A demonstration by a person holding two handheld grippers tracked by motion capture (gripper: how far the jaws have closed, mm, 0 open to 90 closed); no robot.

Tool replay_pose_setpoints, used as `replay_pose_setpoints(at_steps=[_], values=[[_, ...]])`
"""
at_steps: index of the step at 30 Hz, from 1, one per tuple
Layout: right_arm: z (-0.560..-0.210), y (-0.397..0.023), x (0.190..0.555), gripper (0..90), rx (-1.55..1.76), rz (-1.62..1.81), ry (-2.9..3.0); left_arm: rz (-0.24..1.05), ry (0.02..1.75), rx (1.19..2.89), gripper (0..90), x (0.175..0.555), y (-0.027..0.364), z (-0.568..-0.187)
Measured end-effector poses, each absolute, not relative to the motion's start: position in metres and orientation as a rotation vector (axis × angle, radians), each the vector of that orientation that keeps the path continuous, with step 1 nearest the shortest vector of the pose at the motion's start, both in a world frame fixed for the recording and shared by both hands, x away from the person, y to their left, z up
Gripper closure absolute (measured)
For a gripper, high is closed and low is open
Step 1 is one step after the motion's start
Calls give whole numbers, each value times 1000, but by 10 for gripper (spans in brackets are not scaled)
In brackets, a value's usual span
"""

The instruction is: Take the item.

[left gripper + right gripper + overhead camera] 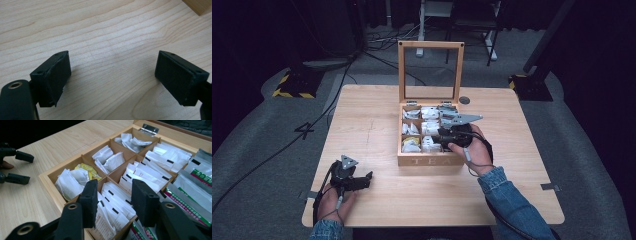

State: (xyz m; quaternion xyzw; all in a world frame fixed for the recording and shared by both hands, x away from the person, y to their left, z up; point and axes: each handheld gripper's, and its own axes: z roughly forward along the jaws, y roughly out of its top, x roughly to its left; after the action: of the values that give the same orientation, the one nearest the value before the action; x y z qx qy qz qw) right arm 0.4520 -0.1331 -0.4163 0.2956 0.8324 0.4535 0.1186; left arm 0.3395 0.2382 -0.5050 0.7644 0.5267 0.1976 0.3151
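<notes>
A wooden tea box [429,161] stands mid-table with its glass lid [430,70] upright. Its compartments hold white tea packets [140,176], a yellow bag [87,168] and green-and-magenta sachets [192,190]. My right gripper [441,136] hovers over the box's right side. In the right gripper view that gripper [113,200] is open just above a front compartment of white packets, with nothing between its jaws. My left gripper [368,180] rests near the table's front left, and its own view [112,77] shows it wide open over bare wood.
A small dark disc [464,100] lies on the table behind the box. A corner of the box [200,6] sits far ahead of the left jaws. Tape tabs [549,186] mark the table edges. Cables and stand bases lie on the floor beyond.
</notes>
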Motion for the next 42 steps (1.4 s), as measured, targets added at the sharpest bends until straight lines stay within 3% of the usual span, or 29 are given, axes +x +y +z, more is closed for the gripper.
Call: replay_pose_setpoints(at_steps=[15,26,35,42], values=[[-424,-120,452,721,856,1190,2569,521,1388,2014,137,339,238,-505],[-434,-109,452,730,825,1035,2651,521,1388,2013,137,339,238,-505],[-434,-108,451,896,791,963,2652,520,1388,2014,137,339,238,-505],[-427,-110,449,900,760,1007,2614,520,1388,2014,137,339,238,-505]])
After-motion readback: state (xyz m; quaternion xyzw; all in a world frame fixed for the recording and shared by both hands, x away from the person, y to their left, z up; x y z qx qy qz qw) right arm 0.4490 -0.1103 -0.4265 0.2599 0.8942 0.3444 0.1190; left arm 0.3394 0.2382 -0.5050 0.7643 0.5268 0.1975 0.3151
